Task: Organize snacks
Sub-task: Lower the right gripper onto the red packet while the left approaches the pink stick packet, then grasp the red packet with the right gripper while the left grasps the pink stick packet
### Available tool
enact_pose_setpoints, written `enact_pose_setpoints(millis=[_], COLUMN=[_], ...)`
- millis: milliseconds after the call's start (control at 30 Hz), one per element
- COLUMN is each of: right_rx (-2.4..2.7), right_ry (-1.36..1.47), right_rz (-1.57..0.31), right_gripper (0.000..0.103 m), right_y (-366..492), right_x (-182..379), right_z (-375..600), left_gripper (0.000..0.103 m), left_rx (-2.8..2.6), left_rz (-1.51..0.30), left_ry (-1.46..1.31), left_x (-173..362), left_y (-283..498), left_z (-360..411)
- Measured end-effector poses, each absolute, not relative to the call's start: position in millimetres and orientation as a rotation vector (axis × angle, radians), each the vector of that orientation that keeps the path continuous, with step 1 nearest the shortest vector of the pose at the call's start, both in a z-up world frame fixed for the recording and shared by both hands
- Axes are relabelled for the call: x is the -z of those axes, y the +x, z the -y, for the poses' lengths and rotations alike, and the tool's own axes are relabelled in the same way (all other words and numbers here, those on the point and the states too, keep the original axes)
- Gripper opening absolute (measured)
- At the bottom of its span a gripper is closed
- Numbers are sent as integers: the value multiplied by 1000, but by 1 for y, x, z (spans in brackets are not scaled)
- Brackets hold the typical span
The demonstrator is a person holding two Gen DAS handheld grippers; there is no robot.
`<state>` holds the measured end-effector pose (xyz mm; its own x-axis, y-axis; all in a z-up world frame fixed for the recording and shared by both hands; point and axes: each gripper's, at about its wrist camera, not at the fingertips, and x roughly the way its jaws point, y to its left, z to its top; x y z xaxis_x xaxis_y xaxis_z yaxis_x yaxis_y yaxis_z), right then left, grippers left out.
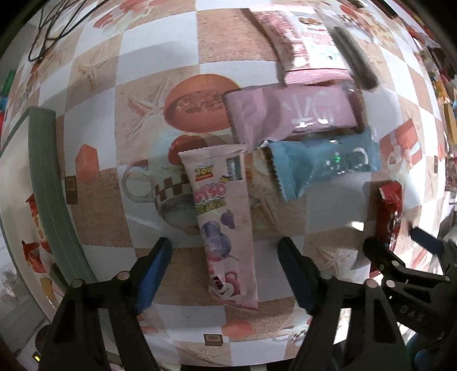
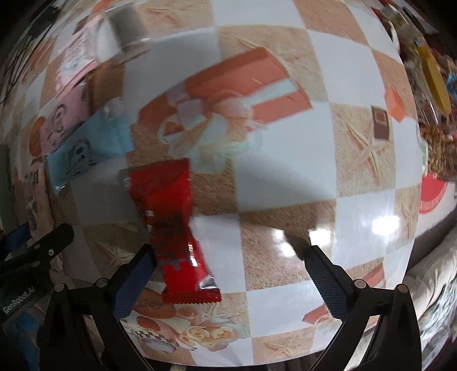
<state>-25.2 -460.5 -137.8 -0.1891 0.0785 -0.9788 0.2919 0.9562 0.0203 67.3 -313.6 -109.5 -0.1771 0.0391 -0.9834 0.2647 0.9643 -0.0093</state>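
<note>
A long pink Toy Story snack pack (image 1: 225, 217) lies flat on the checkered tablecloth. My left gripper (image 1: 225, 242) points down over its lower half, open, with both blue pads apart from it. Beyond it lie a pink packet (image 1: 291, 114), a light blue packet (image 1: 322, 162) and a larger pink pack (image 1: 308, 42). A red packet (image 2: 171, 228) lies to the right. My right gripper (image 2: 230, 249) stands open over it, and the packet rests close against the left finger (image 2: 134, 282). The right finger (image 2: 325, 279) is far from it. The blue packet (image 2: 88, 148) shows at the left of the right wrist view.
A green-rimmed container (image 1: 48, 185) with red snacks (image 1: 34, 251) sits at the table's left edge. Black cables (image 1: 48, 28) lie at the far left corner. A blurred grey upright object (image 2: 125, 25) stands near the pink packs. Cluttered goods (image 2: 437, 85) crowd the right side.
</note>
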Motion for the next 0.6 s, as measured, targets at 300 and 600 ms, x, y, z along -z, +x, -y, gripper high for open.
enact_pose_setpoints(millis=[300, 600], right_rx=[105, 78], right_ry=[188, 336], right_rz=[-1691, -1684], right_gripper=[22, 21], right_y=[-12, -33], right_x=[116, 108], right_z=[439, 452], left_gripper=[21, 9], left_rx=[243, 313], left_rz=[-1722, -1679], left_ry=[184, 169], left_x=[97, 72], left_y=[59, 32], left_z=[311, 284])
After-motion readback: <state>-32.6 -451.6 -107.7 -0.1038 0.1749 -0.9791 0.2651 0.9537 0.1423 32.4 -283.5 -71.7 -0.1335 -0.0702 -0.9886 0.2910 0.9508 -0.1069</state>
